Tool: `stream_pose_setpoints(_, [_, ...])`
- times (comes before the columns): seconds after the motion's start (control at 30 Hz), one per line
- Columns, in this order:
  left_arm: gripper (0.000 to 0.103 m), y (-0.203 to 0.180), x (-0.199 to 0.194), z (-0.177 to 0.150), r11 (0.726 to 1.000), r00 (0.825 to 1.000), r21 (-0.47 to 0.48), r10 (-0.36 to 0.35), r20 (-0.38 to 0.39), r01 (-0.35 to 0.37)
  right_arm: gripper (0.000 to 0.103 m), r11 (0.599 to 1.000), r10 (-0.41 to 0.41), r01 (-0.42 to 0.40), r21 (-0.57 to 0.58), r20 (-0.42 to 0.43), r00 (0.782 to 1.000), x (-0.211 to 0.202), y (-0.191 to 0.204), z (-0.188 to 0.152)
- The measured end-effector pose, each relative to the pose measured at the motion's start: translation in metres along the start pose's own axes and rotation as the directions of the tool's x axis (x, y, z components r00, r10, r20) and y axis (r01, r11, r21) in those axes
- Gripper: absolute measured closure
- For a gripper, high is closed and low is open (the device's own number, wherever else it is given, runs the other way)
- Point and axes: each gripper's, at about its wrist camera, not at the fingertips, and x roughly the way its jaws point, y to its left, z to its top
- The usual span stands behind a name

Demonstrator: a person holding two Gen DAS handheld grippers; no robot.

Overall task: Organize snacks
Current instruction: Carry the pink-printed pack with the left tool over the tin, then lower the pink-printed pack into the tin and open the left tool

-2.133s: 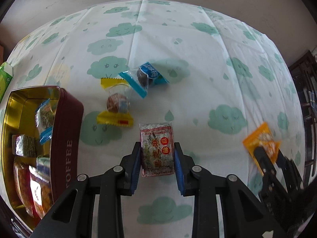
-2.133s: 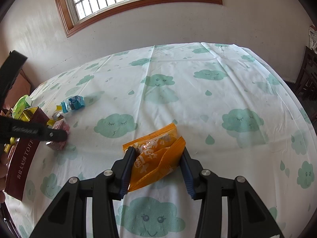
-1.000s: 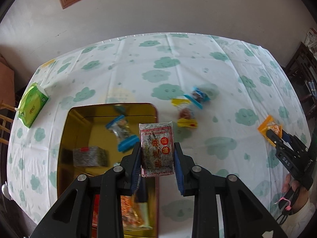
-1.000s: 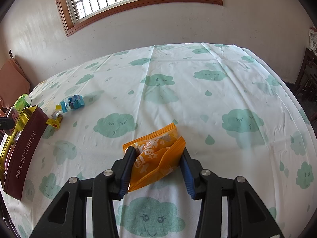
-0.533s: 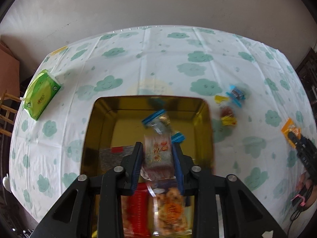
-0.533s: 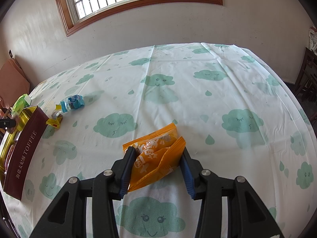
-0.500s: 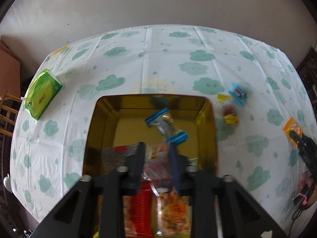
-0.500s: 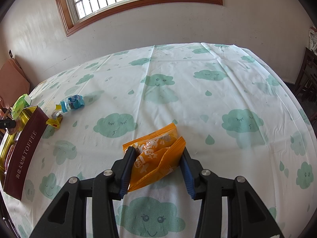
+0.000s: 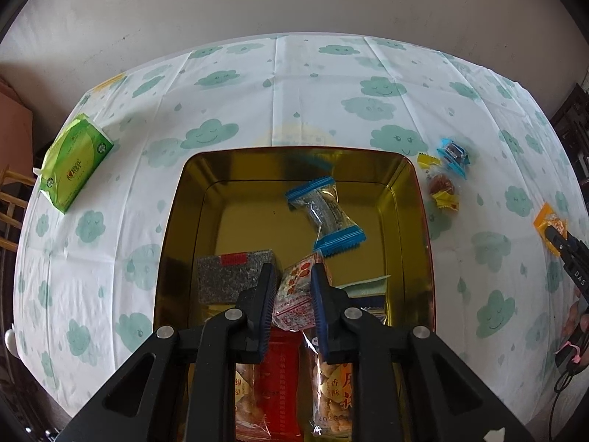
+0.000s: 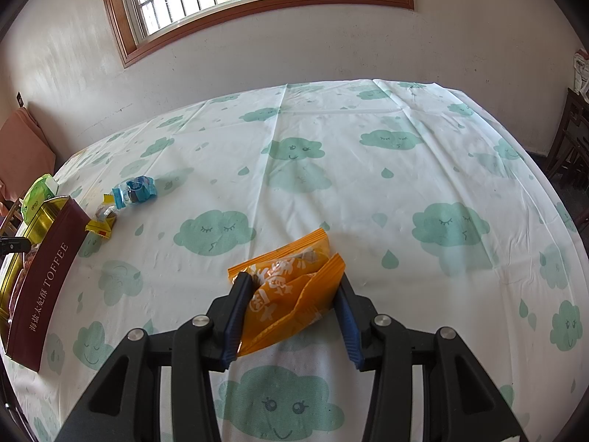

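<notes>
My left gripper point(image 9: 292, 276) hangs over the gold tin point(image 9: 294, 153), jaws shut and pinching nothing. The red-and-white snack packet point(image 9: 294, 291) lies tilted in the tin below the fingertips. Around it lie a blue-ended packet point(image 9: 325, 213), a grey block point(image 9: 232, 276), a red packet point(image 9: 279, 379) and nut bags. My right gripper point(image 10: 291, 278) rests on the tablecloth, shut on the orange packet point(image 10: 291, 287). In the left wrist view it holds that orange packet point(image 9: 548, 219) at the far right.
A blue-wrapped candy point(image 9: 452, 154) and a yellow-wrapped one point(image 9: 441, 188) lie on the cloth just right of the tin. A green tissue pack point(image 9: 73, 162) sits at the table's left edge. The tin's maroon side point(image 10: 48, 280) reads TOFFEE. Chairs stand off both sides.
The left gripper carried the red-and-white packet from beside the tin to over it. The packet has dropped out into the tin and the jaws have narrowed. The right gripper has not moved.
</notes>
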Motion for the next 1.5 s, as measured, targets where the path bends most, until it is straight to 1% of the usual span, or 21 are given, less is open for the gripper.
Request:
stream_pose_setpoints(0.03, [0.081,0.000,0.000,-0.001,1.000,1.000,-0.001,-0.002,0.000,0.002,0.057,1.000,0.000,0.000,0.000,0.000,1.000,0.000,0.000,0.000])
stream_pose_setpoints(0.2, [0.081,0.001,0.004,-0.008,1.000,1.000,-0.010,-0.009,-0.010,0.009,0.057,1.000,-0.002,0.002,-0.002,0.000,1.000,0.000,0.000,0.000])
stream_pose_setpoints(0.6, [0.081,0.007,0.004,-0.015,1.000,1.000,-0.024,-0.019,0.001,0.019,0.056,1.000,-0.003,0.003,-0.004,-0.001,1.000,0.000,0.001,0.000])
stream_pose_setpoints(0.77, [0.078,0.009,0.003,-0.016,1.000,1.000,-0.025,-0.019,0.006,0.019,0.056,1.000,-0.003,0.003,-0.004,-0.001,1.000,0.000,0.001,0.000])
stream_pose_setpoints(0.87, [0.074,0.010,0.001,-0.018,1.000,1.000,-0.026,-0.014,0.012,0.015,0.056,1.000,-0.004,0.004,-0.005,-0.001,1.000,0.000,0.001,0.000])
stream_pose_setpoints(1.0, [0.066,0.012,-0.001,-0.019,0.999,1.000,-0.028,-0.019,0.017,0.019,0.056,1.000,-0.003,0.003,-0.005,-0.001,1.000,0.000,0.001,0.000])
stream_pose_setpoints(1.1, [0.064,0.010,-0.003,-0.021,1.000,1.000,-0.013,-0.006,0.026,0.006,0.056,1.000,-0.003,0.003,-0.004,-0.001,1.000,0.001,0.002,0.000])
stream_pose_setpoints(1.23, [0.056,0.008,-0.006,-0.023,1.000,0.999,-0.006,-0.004,0.040,0.004,0.056,1.000,-0.004,0.004,-0.005,-0.001,1.000,0.001,0.002,0.000])
stream_pose_setpoints(1.5, [0.050,0.009,-0.012,-0.026,1.000,0.998,-0.007,0.008,0.064,-0.007,0.056,1.000,-0.005,0.005,-0.006,-0.001,1.000,0.001,0.002,0.000])
